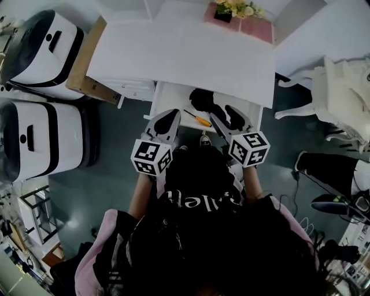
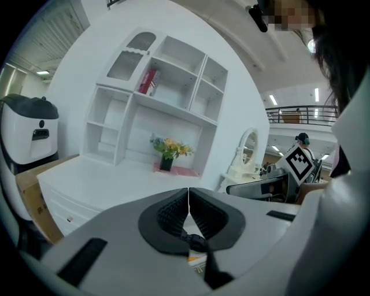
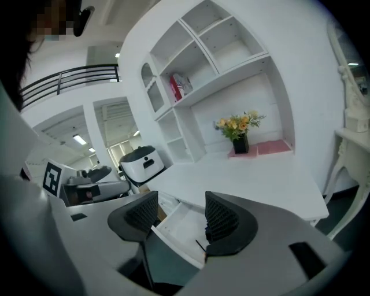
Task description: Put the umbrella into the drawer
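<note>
The black umbrella (image 1: pixel 203 101) lies inside the open white drawer (image 1: pixel 167 95) under the white desk top (image 1: pixel 185 52). In the head view my right gripper (image 1: pixel 225 115) is open at the drawer's front right, its jaws over the umbrella's near end. In the right gripper view the drawer (image 3: pixel 182 225) shows between the spread jaws of the right gripper (image 3: pixel 180 217); the umbrella is hidden there. My left gripper (image 1: pixel 167 117) hovers at the drawer's front left, apart from the umbrella. Its pads (image 2: pixel 188 203) meet with nothing seen between them.
A thin orange-handled tool (image 1: pixel 198 118) lies in the drawer's front. A flower vase (image 1: pixel 231 10) on a pink mat stands at the desk's back. Two white-and-black machines (image 1: pixel 43 52) (image 1: pixel 40 141) and a cardboard box (image 1: pixel 87 63) stand left; a white chair (image 1: pixel 341 87) stands right.
</note>
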Motion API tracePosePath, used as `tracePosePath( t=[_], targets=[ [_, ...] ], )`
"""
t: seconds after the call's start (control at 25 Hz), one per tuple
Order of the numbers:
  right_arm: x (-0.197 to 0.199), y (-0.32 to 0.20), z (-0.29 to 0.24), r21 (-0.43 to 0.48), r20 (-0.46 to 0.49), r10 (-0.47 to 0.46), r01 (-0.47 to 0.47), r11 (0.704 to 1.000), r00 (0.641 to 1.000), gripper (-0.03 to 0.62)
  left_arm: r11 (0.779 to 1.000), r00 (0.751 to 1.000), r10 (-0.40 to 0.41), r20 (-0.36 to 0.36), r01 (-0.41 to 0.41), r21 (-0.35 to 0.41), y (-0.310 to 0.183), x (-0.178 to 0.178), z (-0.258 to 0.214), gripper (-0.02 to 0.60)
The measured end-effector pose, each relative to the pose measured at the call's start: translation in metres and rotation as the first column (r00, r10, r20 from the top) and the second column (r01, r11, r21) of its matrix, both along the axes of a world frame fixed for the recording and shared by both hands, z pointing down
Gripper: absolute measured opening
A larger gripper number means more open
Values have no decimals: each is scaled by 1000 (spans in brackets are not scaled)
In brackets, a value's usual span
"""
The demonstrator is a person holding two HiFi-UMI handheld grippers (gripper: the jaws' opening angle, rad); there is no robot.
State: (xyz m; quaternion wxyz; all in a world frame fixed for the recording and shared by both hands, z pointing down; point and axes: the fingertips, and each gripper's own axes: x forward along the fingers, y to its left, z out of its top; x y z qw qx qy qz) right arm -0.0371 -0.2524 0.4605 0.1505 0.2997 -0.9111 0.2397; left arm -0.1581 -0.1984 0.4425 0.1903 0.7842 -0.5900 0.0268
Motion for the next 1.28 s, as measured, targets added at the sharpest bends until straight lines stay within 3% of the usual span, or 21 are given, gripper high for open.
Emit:
tracePosePath(
  t=[0.2, 0.24, 0.32, 0.44, 0.72, 1.28],
  targets=[
    [1, 28, -12, 8, 25, 62, -62, 998, 998, 281, 996, 996, 84, 20, -84, 30, 12, 12, -12, 17],
    [3, 33, -13, 12, 26, 89, -90, 996, 996, 257, 994, 995, 100, 15, -100, 32, 15, 15, -13, 17],
    [13, 42, -16, 11, 32, 171, -171, 985, 985, 100, 989, 990, 143, 2, -143, 33, 19, 22, -14, 17],
    [27, 62, -14, -20, 28, 247, -247, 969, 969, 97, 974, 974, 225, -19, -224, 25, 28, 37, -11, 17],
    [48, 92, 2, -50, -32, 296, -297, 954, 955, 95, 949, 948, 314, -56, -314, 10, 42, 66, 1, 17],
    [58, 122, 13, -69, -66, 238, -242, 968, 969, 72, 946, 944, 325, -52, -324, 28, 51, 94, 0, 17]
  ],
)
